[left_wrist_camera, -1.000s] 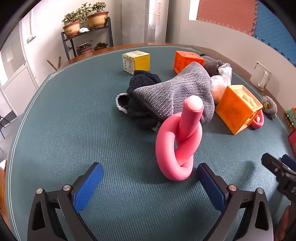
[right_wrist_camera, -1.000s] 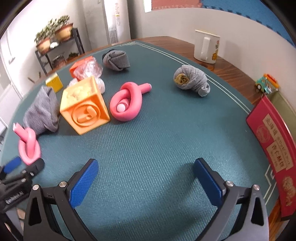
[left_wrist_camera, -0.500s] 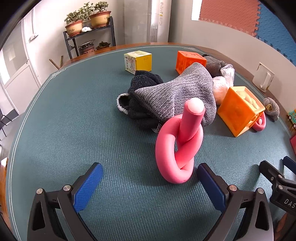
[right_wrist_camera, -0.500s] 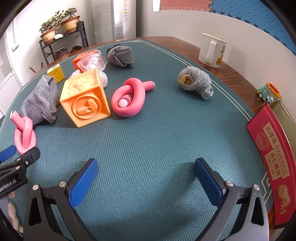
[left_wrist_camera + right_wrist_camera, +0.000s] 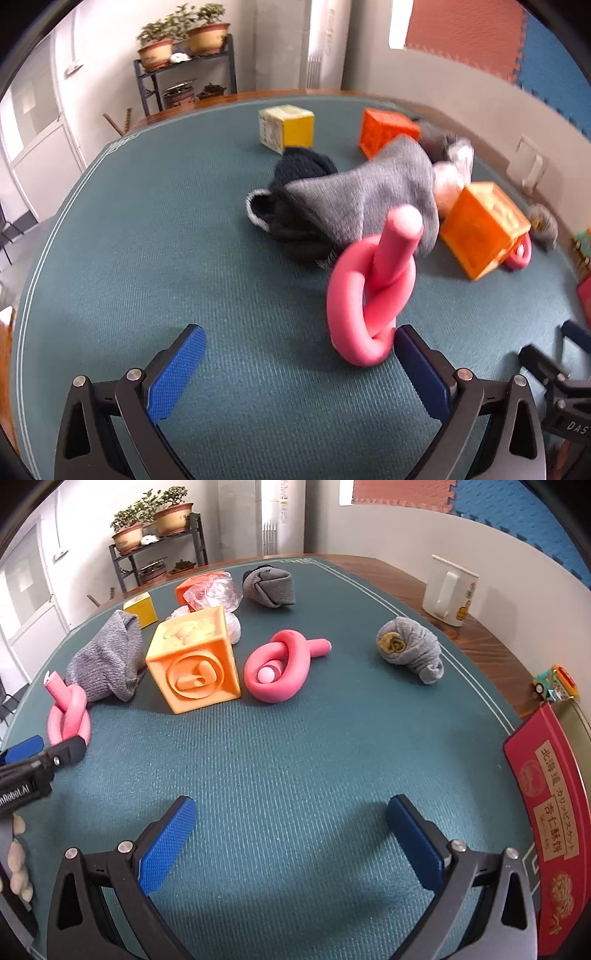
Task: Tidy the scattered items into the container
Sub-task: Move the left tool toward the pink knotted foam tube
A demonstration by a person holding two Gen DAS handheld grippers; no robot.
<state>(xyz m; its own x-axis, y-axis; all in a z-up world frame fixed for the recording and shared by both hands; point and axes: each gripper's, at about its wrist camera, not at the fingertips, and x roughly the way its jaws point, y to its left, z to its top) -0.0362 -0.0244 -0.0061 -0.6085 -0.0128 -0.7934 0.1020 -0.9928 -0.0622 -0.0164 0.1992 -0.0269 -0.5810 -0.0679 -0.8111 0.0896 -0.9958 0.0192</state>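
Observation:
A pink knotted foam tube (image 5: 365, 295) stands on the green mat just ahead of my open left gripper (image 5: 299, 365), close to its right finger (image 5: 421, 373); it also shows in the right wrist view (image 5: 68, 716). Behind it lie a grey sock (image 5: 369, 195) and a dark sock (image 5: 295, 173). My right gripper (image 5: 291, 834) is open and empty over bare mat. Ahead of it are an orange cube (image 5: 194, 664), a second pink knot (image 5: 280, 668) and a rolled grey sock (image 5: 410, 653). A red tin (image 5: 550, 812) sits at the right edge.
A yellow box (image 5: 286, 127), a darker orange cube (image 5: 388, 129), a plastic bag (image 5: 214, 592) and another balled sock (image 5: 269, 583) lie further back. A white mug (image 5: 448, 590) and a toy car (image 5: 554, 683) stand on the wooden rim at right.
My left gripper has moved forward and rightward, so the pink knot now sits close to its right finger. My right gripper has pulled back slightly; both stay open.

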